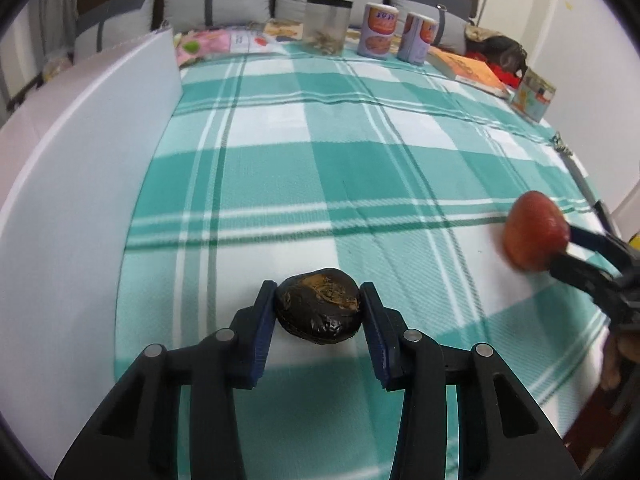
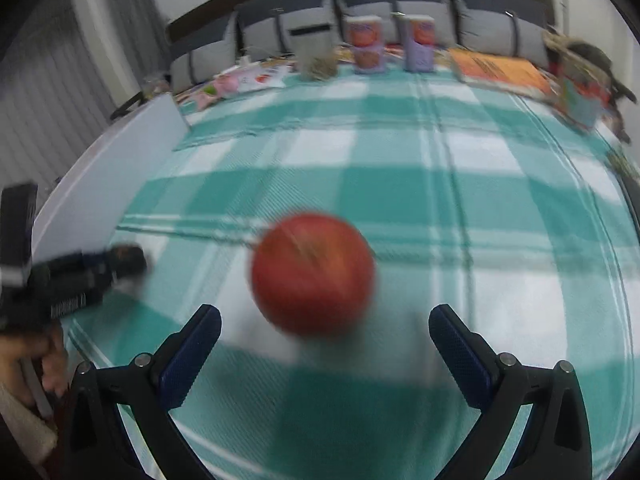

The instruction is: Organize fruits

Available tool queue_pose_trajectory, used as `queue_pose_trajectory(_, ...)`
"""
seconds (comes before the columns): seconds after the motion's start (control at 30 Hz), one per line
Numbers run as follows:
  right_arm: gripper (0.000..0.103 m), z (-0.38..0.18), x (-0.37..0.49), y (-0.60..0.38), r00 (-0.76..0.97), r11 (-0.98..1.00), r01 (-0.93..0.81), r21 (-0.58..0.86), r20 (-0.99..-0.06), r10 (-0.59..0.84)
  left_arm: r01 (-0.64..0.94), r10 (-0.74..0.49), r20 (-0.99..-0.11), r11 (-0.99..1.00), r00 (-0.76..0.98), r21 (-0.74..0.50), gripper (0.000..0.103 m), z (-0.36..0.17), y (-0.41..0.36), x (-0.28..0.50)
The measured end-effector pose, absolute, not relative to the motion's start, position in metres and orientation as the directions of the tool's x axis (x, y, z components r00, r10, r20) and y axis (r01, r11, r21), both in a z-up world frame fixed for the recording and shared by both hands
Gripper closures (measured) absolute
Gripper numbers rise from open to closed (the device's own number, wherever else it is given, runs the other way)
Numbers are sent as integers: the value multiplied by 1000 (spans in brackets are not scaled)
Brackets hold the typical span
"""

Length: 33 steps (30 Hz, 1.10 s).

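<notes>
A dark brown, wrinkled fruit (image 1: 320, 310) lies on the green-and-white checked cloth (image 1: 320, 168). My left gripper (image 1: 318, 286) has its blue pads against both sides of the fruit. In the right wrist view the same gripper (image 2: 120, 264) shows blurred at the left, with a hand behind it. A red apple (image 2: 314, 272) rests on the cloth just ahead of my right gripper (image 2: 325, 312). Its fingers stand wide apart and clear of the apple. The left wrist view has the apple (image 1: 536, 236) at the right edge, with the right gripper (image 1: 560, 248) behind it.
A white board (image 1: 100, 140) stands along the cloth's left side. At the far end are a clear jar (image 1: 328, 24), two cans (image 1: 380, 30), an orange book (image 1: 468, 68), a small printed box (image 1: 534, 94) and grey cushions (image 1: 224, 0).
</notes>
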State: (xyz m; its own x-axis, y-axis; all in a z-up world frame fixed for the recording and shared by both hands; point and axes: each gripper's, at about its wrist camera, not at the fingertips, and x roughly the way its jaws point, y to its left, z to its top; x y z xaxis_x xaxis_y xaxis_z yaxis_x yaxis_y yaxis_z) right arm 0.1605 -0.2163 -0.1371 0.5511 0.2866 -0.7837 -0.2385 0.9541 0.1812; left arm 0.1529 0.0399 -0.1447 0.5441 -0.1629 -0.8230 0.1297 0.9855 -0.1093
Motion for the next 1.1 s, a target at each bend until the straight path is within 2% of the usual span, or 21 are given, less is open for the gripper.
queue_pose_trajectory(0.03, 6, -136, 169, -209, 537, 950, -261, 171, -792, 291, 115, -173, -826, 985, 536, -132, 61, -141, 42, 148)
queue_pose_trajectory(0.07, 29, -138, 177, -202, 515, 949, -274, 154, -810, 280, 107, -181, -827, 983, 532, -146, 61, -138, 44, 145)
queue_pose_trajectory(0.1, 34, -141, 186, -196, 486, 958, -263, 110, -843, 231, 96, -189, -827, 982, 530, -163, 61, -132, 46, 140)
queue_pose_trajectory(0.23, 34, -139, 192, -197, 421, 966, -216, 139, -880, 221, 80, -249, -792, 966, 557, -247, 61, -90, 66, 113)
queue_pose_trajectory(0.4, 34, -90, 184, -178, 427, 910, -264, 320, -807, 408, 61, -331, -718, 925, 613, -374, 61, -21, 117, 78)
queue_pose_trajectory(0.47, 34, -58, 183, -149, 424, 872, -339, 354, -770, 477, 30, -307, -693, 924, 653, -380, 61, 10, 153, 68)
queue_pose_trajectory(0.6, 34, -3, 182, -61, 368, 758, -528, 383, -701, 611, -108, -147, -691, 944, 707, -310, 61, 38, 230, 64)
queue_pose_trajectory(0.63, 34, 6, 180, -35, 341, 725, -574, 381, -694, 634, -170, -73, -715, 950, 695, -262, 61, 34, 256, 70)
queue_pose_trajectory(0.73, 34, 14, 180, 49, 255, 638, -690, 342, -711, 656, -312, 46, -797, 932, 602, -182, 61, -2, 313, 96)
queue_pose_trajectory(0.8, 34, 4, 183, 101, 205, 603, -737, 304, -751, 628, -386, 84, -848, 911, 523, -148, 61, -34, 342, 113)
queue_pose_trajectory(1.0, 34, -69, 205, 205, 159, 597, -794, 113, -910, 383, -474, 79, -938, 875, 337, -96, 60, -103, 378, 152)
queue_pose_trajectory(1.1, 33, -92, 215, 216, 159, 606, -793, 61, -940, 303, -489, 77, -952, 869, 296, -82, 53, -114, 385, 155)
